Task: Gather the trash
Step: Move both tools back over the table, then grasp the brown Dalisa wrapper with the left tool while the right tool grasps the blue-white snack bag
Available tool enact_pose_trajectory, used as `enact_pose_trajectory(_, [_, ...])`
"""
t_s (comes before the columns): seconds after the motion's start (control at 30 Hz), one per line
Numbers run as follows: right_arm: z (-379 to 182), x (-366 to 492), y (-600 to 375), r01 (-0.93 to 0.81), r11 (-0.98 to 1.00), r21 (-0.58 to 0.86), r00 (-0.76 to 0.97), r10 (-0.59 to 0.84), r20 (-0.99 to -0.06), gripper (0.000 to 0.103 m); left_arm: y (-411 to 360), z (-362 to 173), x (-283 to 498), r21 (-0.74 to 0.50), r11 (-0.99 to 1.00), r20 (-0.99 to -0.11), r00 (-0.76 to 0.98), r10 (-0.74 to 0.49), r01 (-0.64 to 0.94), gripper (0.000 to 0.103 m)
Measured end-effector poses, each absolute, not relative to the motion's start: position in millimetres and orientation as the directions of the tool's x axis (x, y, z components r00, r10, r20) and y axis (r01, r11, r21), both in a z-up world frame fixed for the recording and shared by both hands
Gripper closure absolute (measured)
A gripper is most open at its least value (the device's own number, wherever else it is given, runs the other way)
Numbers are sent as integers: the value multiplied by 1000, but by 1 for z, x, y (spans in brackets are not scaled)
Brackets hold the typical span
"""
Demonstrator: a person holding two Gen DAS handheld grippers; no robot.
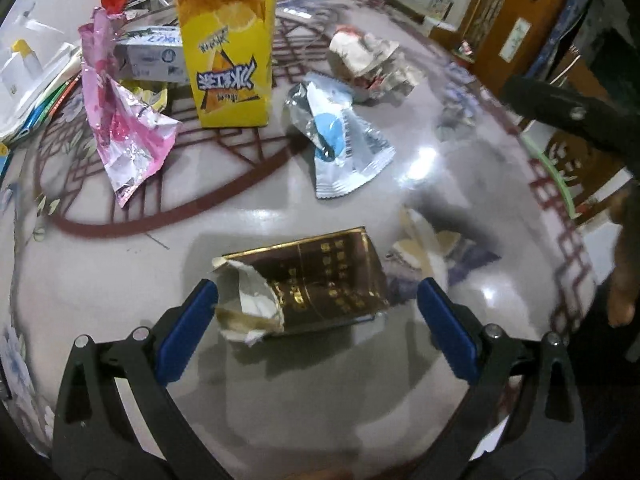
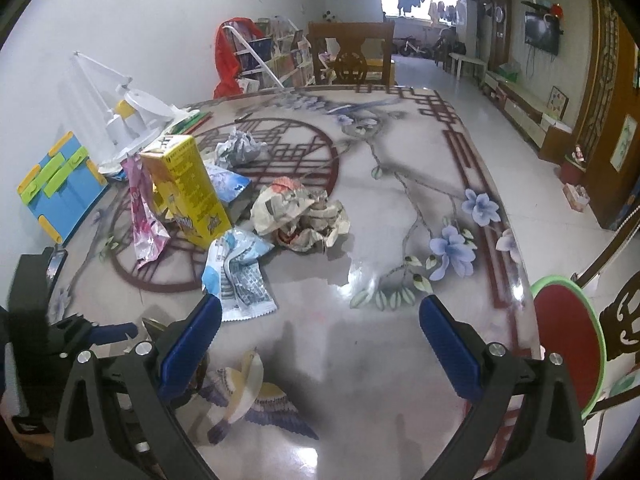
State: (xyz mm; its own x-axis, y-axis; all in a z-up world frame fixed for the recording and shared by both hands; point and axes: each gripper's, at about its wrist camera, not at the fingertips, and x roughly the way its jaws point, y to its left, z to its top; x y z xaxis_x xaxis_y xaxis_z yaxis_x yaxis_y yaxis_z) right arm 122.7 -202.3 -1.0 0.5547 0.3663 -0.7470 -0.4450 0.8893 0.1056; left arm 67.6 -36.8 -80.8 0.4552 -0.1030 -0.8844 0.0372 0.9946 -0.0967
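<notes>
Left gripper (image 1: 316,296) fingers spread wide, torn gold-brown packet (image 1: 304,282) lying on surface (image 1: 120,280) between them; right gripper (image 2: 320,314) fingers also wide apart, holding nothing; yellow carton (image 1: 228,44) upright, contents unseen; right view alone shows blue-green case (image 2: 60,184); left view alone shows packet clearly

left claw (image 1: 318,300): spread wide (low) | right claw (image 2: 320,320): spread wide

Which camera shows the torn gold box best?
The left wrist view: the gold box lies in full sight between the open left gripper fingers. The right wrist view shows at most a dark sliver of it behind a finger.
</notes>
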Motion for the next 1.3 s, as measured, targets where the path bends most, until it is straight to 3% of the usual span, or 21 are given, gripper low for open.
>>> enact_pose_trajectory(0.5, [-20,122,-155,-543,832,116,454,407,-792,7,46,-85,59,-107,974,-884,467,-1,-200,9])
enact_pose_trajectory(0.7, [-33,127,-126,-571,813,116,422,412,-808,7,75,-82,54,-138,962,-876,481,-9,-234,23])
enact_pose_trajectory(0.87, [-45,137,-108,-568,815,114,408,399,-821,7,94,-79,55,-171,949,-869,494,-19,-264,44])
enact_pose_trajectory(0.93, [-50,141,-102,-563,820,104,407,385,-829,7,103,-78,58,-188,945,-867,497,-32,-266,45])
enact_pose_trajectory(1.1, [-61,149,-91,-555,828,83,405,357,-842,8,103,-77,59,-191,946,-864,503,-36,-262,45])
enact_pose_trajectory(1.17, [-65,152,-90,-551,830,84,402,352,-845,8,95,-73,55,-186,946,-864,503,-28,-267,36])
enact_pose_trajectory(1.27, [-70,155,-89,-549,832,75,400,340,-851,23,87,-65,57,-147,959,-849,528,3,-242,20])
enact_pose_trajectory(1.3, [-72,155,-90,-550,832,75,396,339,-854,27,82,-62,60,-137,966,-848,530,1,-221,19])
